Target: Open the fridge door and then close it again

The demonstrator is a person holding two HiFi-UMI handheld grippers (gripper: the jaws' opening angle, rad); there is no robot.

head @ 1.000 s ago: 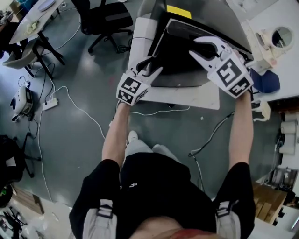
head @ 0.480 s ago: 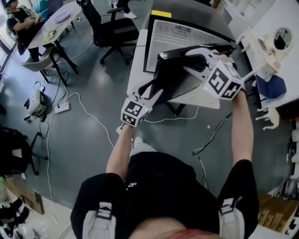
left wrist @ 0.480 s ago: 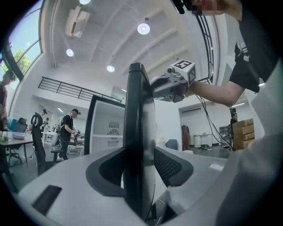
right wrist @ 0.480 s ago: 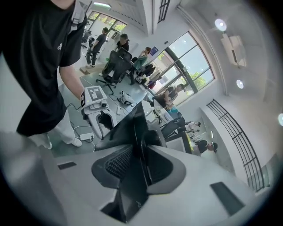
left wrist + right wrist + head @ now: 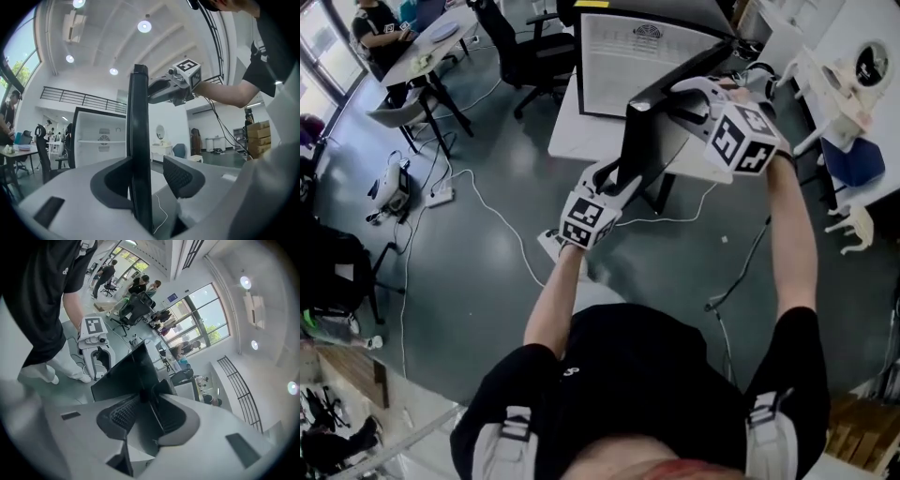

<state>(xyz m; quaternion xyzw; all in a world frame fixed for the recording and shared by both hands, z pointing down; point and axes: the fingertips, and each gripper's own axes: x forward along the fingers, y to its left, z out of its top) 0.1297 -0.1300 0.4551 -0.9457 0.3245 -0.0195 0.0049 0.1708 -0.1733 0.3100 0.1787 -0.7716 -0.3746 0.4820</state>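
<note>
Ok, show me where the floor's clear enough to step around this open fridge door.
Bare grey floor lies between the white cable and the person's left arm, and below the fridge door between both arms, crossed by cables. Crowded: chairs and table upper left, white furniture at right.

Grey floor [image 5: 478, 291]: white cable [image 5: 499, 225], power strip [image 5: 441, 195], office chair [image 5: 525, 56].

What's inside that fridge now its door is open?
The fridge shows a white interior with one shelf and a round vent on the back wall; no food visible. The door, seen edge-on, covers its right part.
</note>
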